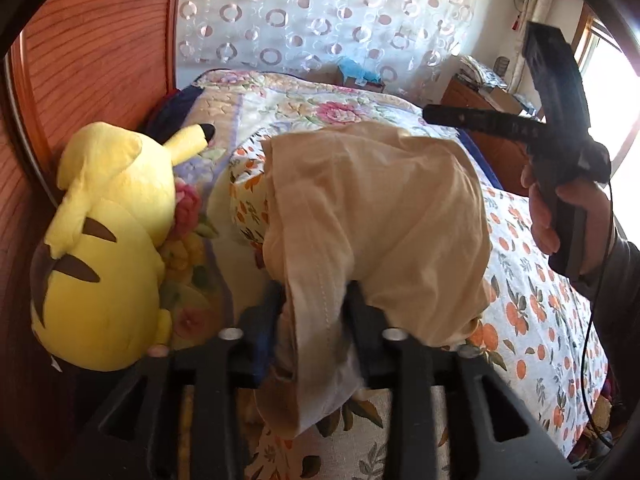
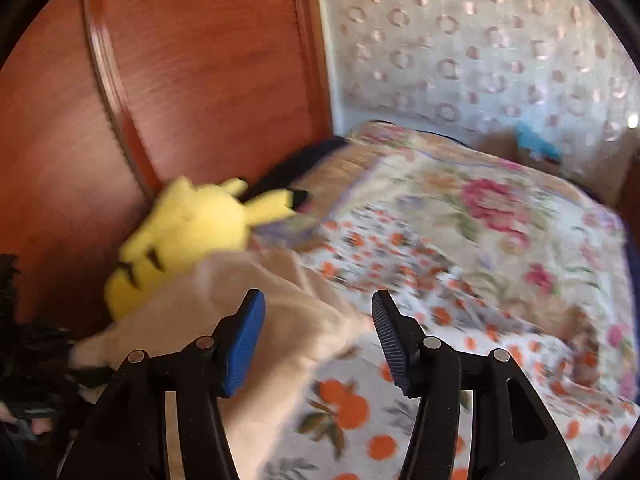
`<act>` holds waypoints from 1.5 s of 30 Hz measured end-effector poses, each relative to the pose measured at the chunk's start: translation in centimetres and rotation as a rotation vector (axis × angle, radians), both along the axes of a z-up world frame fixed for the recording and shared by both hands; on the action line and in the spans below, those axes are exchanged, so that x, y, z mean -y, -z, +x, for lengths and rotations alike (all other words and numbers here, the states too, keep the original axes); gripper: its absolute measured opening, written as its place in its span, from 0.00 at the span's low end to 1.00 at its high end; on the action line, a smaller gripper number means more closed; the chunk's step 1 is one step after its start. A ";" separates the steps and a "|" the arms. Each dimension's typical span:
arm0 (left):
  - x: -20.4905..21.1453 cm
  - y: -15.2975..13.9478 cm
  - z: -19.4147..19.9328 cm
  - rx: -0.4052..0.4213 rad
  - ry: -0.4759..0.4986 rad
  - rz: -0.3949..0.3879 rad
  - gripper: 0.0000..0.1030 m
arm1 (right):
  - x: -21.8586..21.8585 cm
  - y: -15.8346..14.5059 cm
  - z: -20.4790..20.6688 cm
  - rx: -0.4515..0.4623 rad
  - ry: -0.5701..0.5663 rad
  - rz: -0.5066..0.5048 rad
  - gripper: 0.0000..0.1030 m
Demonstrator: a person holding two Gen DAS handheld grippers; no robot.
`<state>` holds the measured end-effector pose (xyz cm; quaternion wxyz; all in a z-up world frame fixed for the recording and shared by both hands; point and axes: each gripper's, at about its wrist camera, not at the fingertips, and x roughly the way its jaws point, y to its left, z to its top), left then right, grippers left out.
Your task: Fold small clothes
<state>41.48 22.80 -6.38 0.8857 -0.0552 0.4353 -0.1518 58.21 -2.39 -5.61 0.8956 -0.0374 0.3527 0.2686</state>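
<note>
A small beige garment [image 1: 376, 208] hangs from my left gripper [image 1: 316, 308], which is shut on its pale hem and lifts it above the bed. The cloth drapes forward and hides the fingertips. In the right wrist view the same garment [image 2: 256, 312] lies low on the left, blurred. My right gripper [image 2: 318, 340] is open and empty, its blue pads [image 2: 244, 344] wide apart, above the garment's edge and the sheet. The right gripper also shows in the left wrist view [image 1: 440, 114], held in a hand at the right.
An orange-print sheet [image 1: 532, 300] covers the bed, with a floral quilt [image 1: 320, 108] at the far end. A yellow plush toy [image 1: 108, 248] lies against the wooden headboard [image 1: 88, 60]. A wooden cabinet [image 1: 480, 100] stands by the window.
</note>
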 end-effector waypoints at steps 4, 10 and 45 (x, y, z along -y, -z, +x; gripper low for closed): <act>-0.1 -1.0 -0.7 0.026 -0.023 0.031 0.69 | -1.0 3.7 2.0 -0.075 -0.006 -0.070 0.56; 1.1 -3.7 -2.7 0.113 -0.046 0.047 0.78 | -0.3 3.6 1.8 -0.036 0.048 0.001 0.56; 24.0 -16.6 -20.6 0.458 -0.046 0.099 0.80 | 14.4 -4.1 -41.3 0.359 0.492 0.058 0.64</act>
